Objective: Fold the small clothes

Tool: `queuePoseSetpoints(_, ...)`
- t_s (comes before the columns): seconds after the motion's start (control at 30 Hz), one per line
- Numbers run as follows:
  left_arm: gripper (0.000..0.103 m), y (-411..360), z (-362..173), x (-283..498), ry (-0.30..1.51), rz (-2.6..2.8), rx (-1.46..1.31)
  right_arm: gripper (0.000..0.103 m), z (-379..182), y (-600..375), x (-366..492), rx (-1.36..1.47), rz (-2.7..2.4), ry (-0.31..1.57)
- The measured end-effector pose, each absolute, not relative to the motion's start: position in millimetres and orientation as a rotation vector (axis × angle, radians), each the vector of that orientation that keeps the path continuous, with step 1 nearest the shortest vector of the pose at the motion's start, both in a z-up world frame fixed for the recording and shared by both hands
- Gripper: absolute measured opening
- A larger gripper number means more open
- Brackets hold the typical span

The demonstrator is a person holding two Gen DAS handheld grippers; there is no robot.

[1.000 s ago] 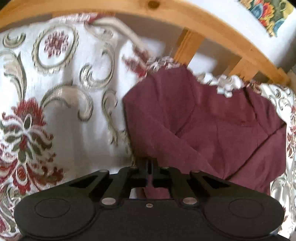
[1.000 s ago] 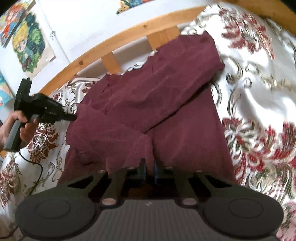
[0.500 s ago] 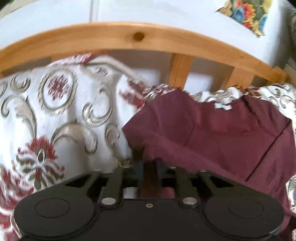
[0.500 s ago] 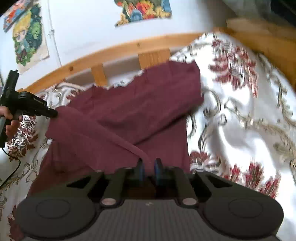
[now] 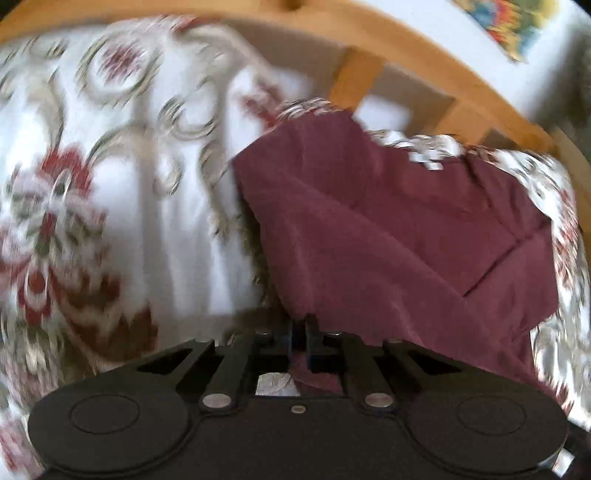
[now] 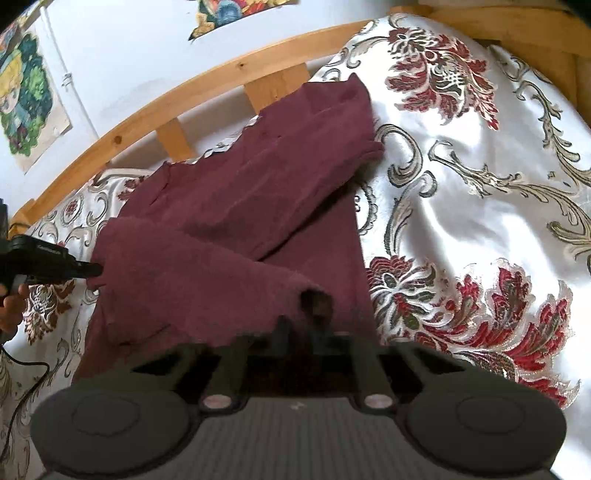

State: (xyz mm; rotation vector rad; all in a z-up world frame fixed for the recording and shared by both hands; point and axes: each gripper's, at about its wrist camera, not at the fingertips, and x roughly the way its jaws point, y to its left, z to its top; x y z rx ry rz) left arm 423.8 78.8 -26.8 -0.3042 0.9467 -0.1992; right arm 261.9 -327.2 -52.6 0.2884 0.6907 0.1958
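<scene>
Left wrist view: left gripper (image 5: 300,334) has fingers pressed together, pinching a fold of the maroon garment (image 5: 388,229). Cloth rises from the fingertips and spreads ahead and to the right of the tool, lying on the floral bedspread (image 5: 110,206). Bedspread fills the area ahead-left. Wooden bed rail (image 5: 413,62) runs across far ahead, w/ a colourful wall picture (image 5: 506,26) beyond it at upper right. View is motion-blurred.

Right wrist view: right gripper (image 6: 297,332) fingers sit close together w/ the garment's (image 6: 229,221) near edge bunched around them; clamped on cloth. Garment stretches ahead and left of the tool, one long part folded diagonally over the rest. Far left, the left gripper (image 6: 94,271) tip grips the cloth's left edge, person's hand (image 6: 11,299) behind it. Bedspread (image 6: 480,184) covers the right side. Rail (image 6: 207,81) and wall pictures (image 6: 26,103) ahead.
</scene>
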Motion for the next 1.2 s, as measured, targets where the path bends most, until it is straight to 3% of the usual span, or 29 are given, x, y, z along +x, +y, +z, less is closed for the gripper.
queuePoseSetpoints(0.03,0.005,80.9,-25.2,420.2,0.936,-0.181,-0.328,0.004,-50.7,-327.7,260.4,0.295,0.204,0.683)
queuePoseSetpoints(0.3,0.009,72.8,-36.8,425.5,0.97,-0.101,-0.286,0.004,-45.9,-335.2,259.1,0.323,0.198,0.737)
queuePoseSetpoints(0.43,0.028,71.4,-36.9,423.5,0.97,-0.078,-0.278,0.022,-49.5,-336.4,259.9,0.314,0.183,0.75)
queuePoseSetpoints(0.5,0.046,73.6,-32.0,417.4,0.969,-0.085,-0.286,0.033,-46.9,-338.9,257.0,0.312,0.176,0.734)
queuePoseSetpoints(0.57,0.071,75.9,-25.9,405.7,0.951,-0.081,-0.278,0.053,-42.8,-341.0,253.3,0.305,0.166,0.712)
queuePoseSetpoints(0.63,0.079,76.4,-17.9,388.8,0.929,-0.071,-0.252,0.062,-39.5,-339.9,249.7,0.27,0.152,0.689)
queuePoseSetpoints(0.83,0.095,73.8,0.2,323.7,0.883,-0.065,-0.15,0.086,-39.1,-335.3,241.8,0.188,0.091,0.653)
queuePoseSetpoints(0.93,0.101,65.4,4.0,286.6,0.854,-0.081,-0.092,0.092,-39.6,-334.5,237.1,0.175,0.089,0.636)
queuePoseSetpoints(1.2,0.102,31.6,-1.2,205.8,0.761,-0.2,0.089,0.103,-33.1,-330.0,207.1,0.11,0.088,0.568)
